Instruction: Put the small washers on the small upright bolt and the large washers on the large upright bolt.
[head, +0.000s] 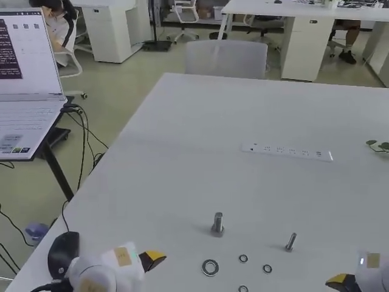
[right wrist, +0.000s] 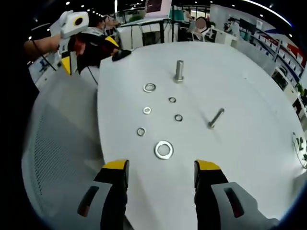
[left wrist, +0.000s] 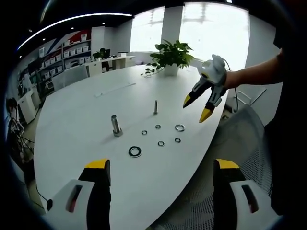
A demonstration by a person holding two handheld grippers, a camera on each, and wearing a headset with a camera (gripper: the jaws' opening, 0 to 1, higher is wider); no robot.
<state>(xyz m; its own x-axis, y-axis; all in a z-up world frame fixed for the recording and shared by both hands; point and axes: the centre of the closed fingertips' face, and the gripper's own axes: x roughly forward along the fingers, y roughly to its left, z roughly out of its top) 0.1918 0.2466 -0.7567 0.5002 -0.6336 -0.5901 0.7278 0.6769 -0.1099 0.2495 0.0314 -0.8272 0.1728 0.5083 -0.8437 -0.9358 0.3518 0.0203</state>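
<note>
Here, large washer (right wrist: pixel 164 149) just at twelve o'clock of the right tongs (right wrist: pixel 161 165), left tongs (left wrist: pixel 162 165) facing scattered washers (left wrist: pixel 160 143) on the counter (left wrist: pixel 81 120), both spread wide, empty.

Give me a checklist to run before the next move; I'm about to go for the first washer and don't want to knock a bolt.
1. Large bolt upright, shaft bare: ok.
2. Small bolt upright, shaft bare: ok.
3. Left gripper open and empty: ok.
4. Right gripper open and empty: ok.
5. Nearest large washer flat on the table, apart from the others: ok.
6. Small washers lying singly, none stacked: ok.
</note>
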